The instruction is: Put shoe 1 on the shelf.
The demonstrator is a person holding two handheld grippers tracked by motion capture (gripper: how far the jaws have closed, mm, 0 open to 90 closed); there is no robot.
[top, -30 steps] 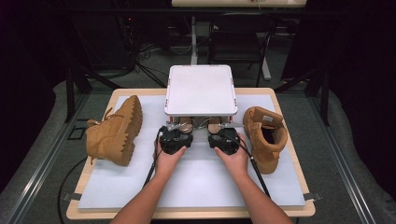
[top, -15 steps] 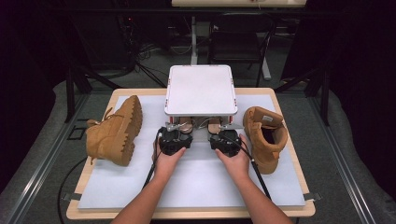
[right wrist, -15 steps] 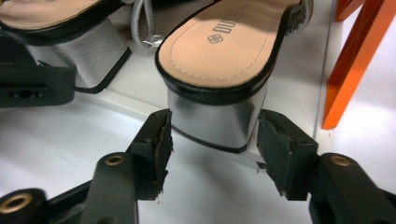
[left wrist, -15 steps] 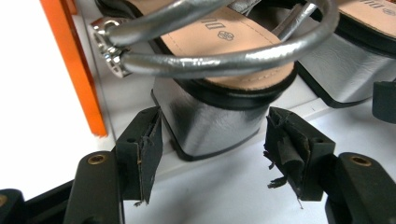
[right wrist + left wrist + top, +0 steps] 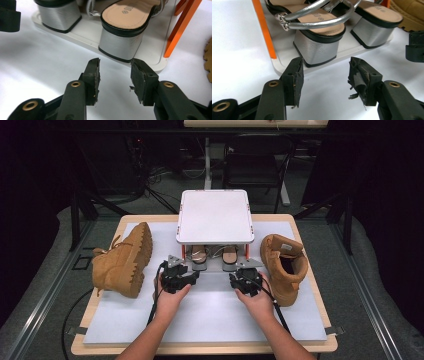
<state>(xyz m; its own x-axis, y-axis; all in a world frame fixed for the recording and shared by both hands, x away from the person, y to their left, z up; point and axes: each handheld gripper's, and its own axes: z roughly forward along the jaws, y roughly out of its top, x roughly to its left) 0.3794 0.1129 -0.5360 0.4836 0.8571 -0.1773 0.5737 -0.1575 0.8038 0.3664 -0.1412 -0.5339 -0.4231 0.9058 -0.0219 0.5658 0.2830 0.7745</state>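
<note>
Dark floor and a tangle of cables and frames surround our wooden table (image 5: 305, 227), which wears a white mat (image 5: 210, 315). At nine o'clock on the mat a tan boot (image 5: 122, 260) lies on its side with its lugged sole turned toward the middle.

Next comes our left gripper (image 5: 187, 273), at about seven o'clock from the shelf. Its jaws have just been closing, yet they stand partly open with nothing between them. In the left gripper view the gripper (image 5: 324, 75) points at the left sandal (image 5: 317, 37), whose silver block heel sits just beyond the fingertips, apart from them.

At the centre a small white shelf (image 5: 214, 215) on orange legs (image 5: 264, 27) stands toward twelve o'clock. Both sandals rest side by side on its lower tray (image 5: 82, 35), heels toward us.

Our right gripper (image 5: 243, 273) sits at about five o'clock from the shelf. Its jaws have also just been closing and now leave a narrower gap, again empty. In the right gripper view the gripper (image 5: 115, 72) faces the heel of the right sandal (image 5: 125, 30), close but not touching.

At three o'clock a second tan boot (image 5: 282, 265) stands upright, just beside our right hand (image 5: 260, 302).
</note>
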